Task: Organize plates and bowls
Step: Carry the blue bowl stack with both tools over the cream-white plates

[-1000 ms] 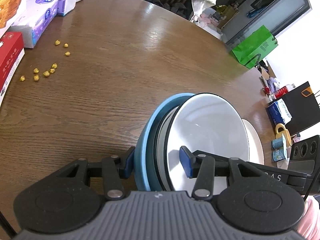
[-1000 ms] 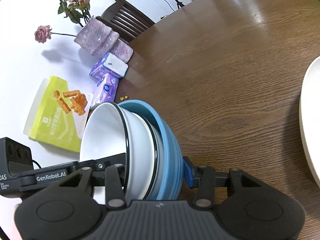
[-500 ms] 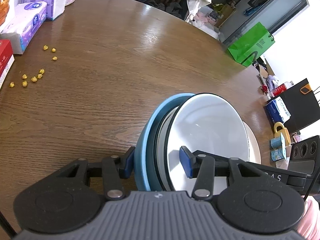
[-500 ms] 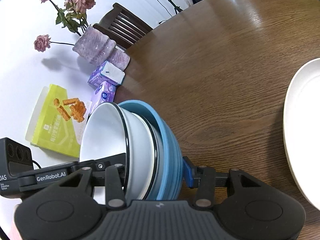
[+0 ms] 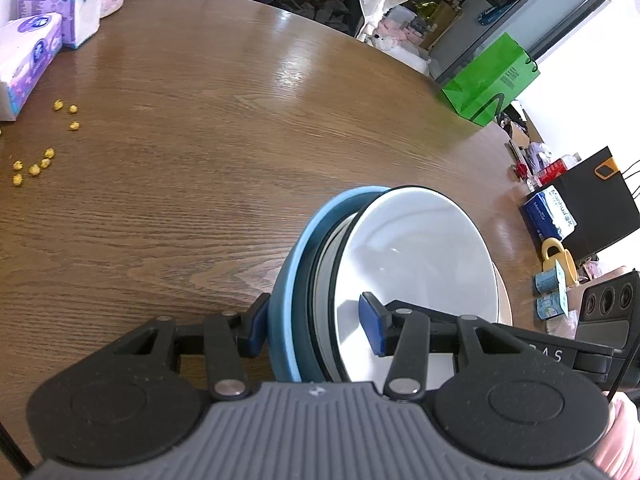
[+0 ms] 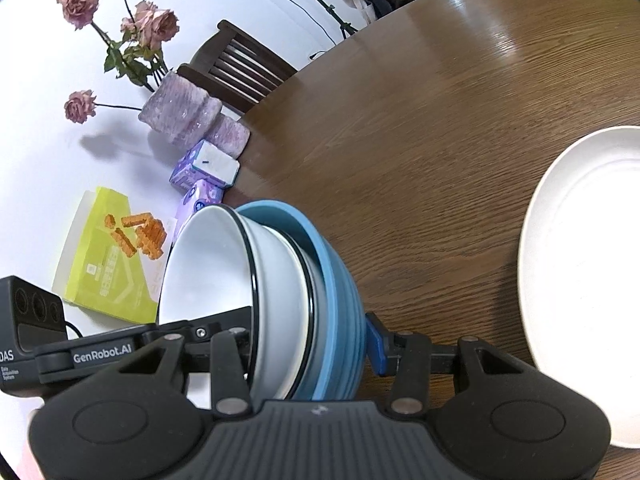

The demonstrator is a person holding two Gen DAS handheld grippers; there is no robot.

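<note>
A stack of nested bowls, a blue bowl (image 5: 286, 280) outside and white black-rimmed bowls (image 5: 420, 256) inside, is held between both grippers over the brown table (image 5: 200, 168). My left gripper (image 5: 314, 330) is shut on the stack's rim, one blue pad outside the blue bowl and one inside the top white bowl. My right gripper (image 6: 308, 346) is shut on the opposite rim of the blue bowl (image 6: 340, 292) and white bowls (image 6: 208, 264). A large white plate (image 6: 580, 280) lies on the table to the right; its edge (image 5: 505, 300) peeks out behind the stack.
Purple tissue packs (image 5: 32, 56) and yellow crumbs (image 5: 36, 164) sit at the table's left. A pink vase with roses (image 6: 180, 116), a yellow snack box (image 6: 104, 264) and a chair (image 6: 240, 68) stand beyond. A green bag (image 5: 492, 80) is off the far edge.
Both grippers have carried the bowl stack sideways toward the white plate, which now shows much more in the right wrist view. The grips on the stack are unchanged.
</note>
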